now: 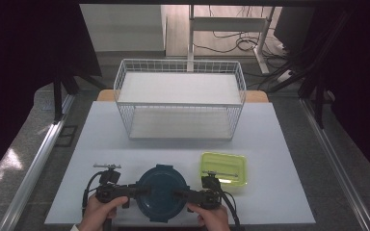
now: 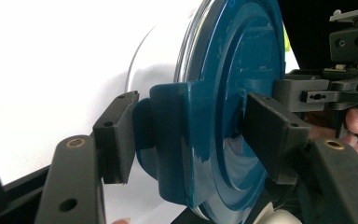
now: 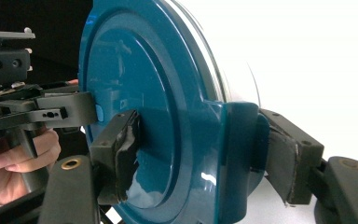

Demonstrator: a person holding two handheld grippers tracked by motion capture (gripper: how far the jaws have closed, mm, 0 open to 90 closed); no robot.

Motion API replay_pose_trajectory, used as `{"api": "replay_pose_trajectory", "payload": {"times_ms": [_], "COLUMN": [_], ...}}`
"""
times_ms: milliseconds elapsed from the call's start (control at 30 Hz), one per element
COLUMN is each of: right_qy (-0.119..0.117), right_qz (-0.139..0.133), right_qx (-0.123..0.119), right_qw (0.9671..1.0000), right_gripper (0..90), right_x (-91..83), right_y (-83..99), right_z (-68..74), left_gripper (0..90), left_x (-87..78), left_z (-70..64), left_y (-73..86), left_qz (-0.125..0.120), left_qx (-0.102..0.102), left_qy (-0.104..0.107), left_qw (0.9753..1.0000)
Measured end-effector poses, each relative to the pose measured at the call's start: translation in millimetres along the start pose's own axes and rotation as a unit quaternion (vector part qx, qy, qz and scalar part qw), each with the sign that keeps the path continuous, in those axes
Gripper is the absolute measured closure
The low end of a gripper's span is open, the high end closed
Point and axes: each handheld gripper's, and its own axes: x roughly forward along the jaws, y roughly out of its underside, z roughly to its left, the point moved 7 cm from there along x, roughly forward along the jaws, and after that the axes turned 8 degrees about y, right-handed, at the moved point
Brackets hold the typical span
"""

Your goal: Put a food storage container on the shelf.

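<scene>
A round container with a dark blue lid (image 1: 162, 185) lies at the front middle of the white table (image 1: 270, 144). My left gripper (image 1: 142, 191) comes in from its left side and is shut on the lid's rim at a latch tab. In the left gripper view, the jaws (image 2: 191, 140) have one pad under the tab and the other on the lid (image 2: 242, 56). My right gripper (image 1: 180, 194) is shut on the opposite rim. In the right gripper view, its jaws (image 3: 205, 154) clamp a latch tab of the lid (image 3: 135, 60). The container's clear body shows behind the lid.
A yellow-green rectangular box (image 1: 223, 168) sits just right of the blue container, close to my right gripper. A white wire basket rack (image 1: 179, 98) with two levels stands at the back middle of the table. The person's hands (image 1: 101, 211) hold both grippers at the front edge.
</scene>
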Motion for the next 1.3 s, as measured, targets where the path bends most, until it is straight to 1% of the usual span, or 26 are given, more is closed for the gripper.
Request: {"api": "replay_pose_trajectory", "payload": {"times_ms": [100,367,533,633,800,1033,1300], "right_qy": [0.001,0.006,0.008,0.008,0.012,0.011,0.01], "right_qz": [0.0,-0.007,-0.013,-0.017,-0.019,-0.024,-0.035], "right_qx": [-0.001,-0.015,-0.023,-0.025,-0.032,-0.044,-0.063], "right_qw": [1.0,0.9998,0.9996,0.9995,0.9992,0.9987,0.9973], "right_gripper": [32.9,32.9,32.9,32.9,32.9,32.9,32.9], "right_x": [-0.7,-5.4,-8.3,-11.5,-15.9,-22.9,-31.9], "right_y": [-0.5,-3.7,-6.3,-9.1,-12.7,-25.2,-45.1], "right_z": [0.5,3.6,5.0,5.5,5.7,7.9,15.9], "left_gripper": [37.9,37.9,37.9,37.9,38.0,38.0,38.0], "left_x": [-0.1,-1.3,-1.4,-0.9,0.9,0.1,-4.6], "left_z": [-0.6,-4.4,-7.2,-10.6,-13.3,-20.5,-30.4], "left_y": [0.2,-2.0,-4.2,-7.9,-11.6,-24.1,-42.0], "left_qz": [0.002,-0.004,-0.003,-0.004,-0.002,-0.011,-0.023], "left_qx": [0.002,0.007,0.012,0.019,0.021,0.031,0.042], "left_qy": [-0.001,0.002,0.005,0.005,0.008,0.008,0.006], "left_qw": [1.0,1.0,0.9999,0.9998,0.9997,0.9994,0.9988]}}
